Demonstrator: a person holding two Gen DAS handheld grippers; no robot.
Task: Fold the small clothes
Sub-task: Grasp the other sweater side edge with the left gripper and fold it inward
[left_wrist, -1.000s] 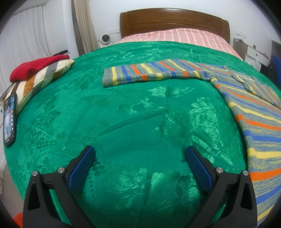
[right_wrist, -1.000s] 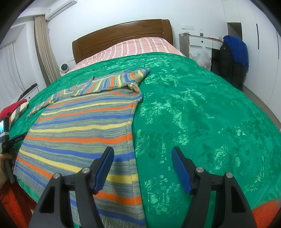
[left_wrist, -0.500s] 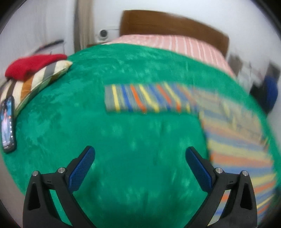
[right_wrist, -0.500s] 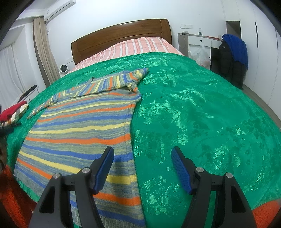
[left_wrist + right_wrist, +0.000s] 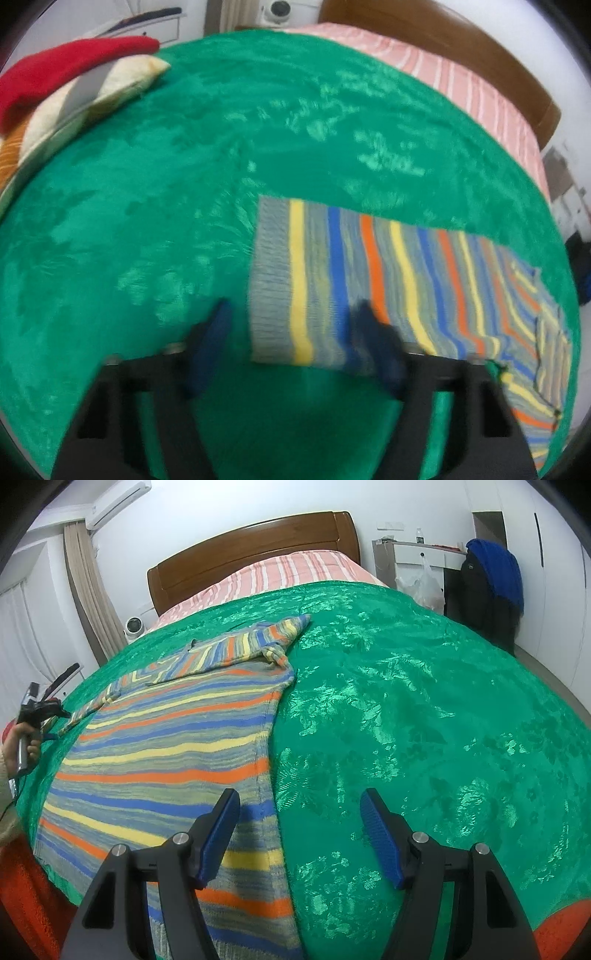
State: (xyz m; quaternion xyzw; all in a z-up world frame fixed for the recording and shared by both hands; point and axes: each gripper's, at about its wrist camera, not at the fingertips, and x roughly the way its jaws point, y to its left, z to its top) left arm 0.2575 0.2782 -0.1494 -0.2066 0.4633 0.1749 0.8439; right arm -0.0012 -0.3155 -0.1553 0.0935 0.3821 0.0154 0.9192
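While closing in on the striped sweater's sleeve cuff (image 5: 280, 280) out on the green bedspread (image 5: 155, 206), left gripper (image 5: 291, 325) half-narrowed astride it, not yet pinching, ready to fold inward; right gripper (image 5: 299, 812) spread wide, empty, over the sweater (image 5: 166, 738) body's edge.

sweater (image 5: 177, 738) flat on bedspread (image 5: 406, 720), pillow (image 5: 92, 96) at bed's left edge

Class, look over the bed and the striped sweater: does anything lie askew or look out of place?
One thing: the striped sweater lies uneven. One sleeve is folded across its chest, the other sleeve still stretches straight out over the green bedspread. Nothing looks spilled or damaged.
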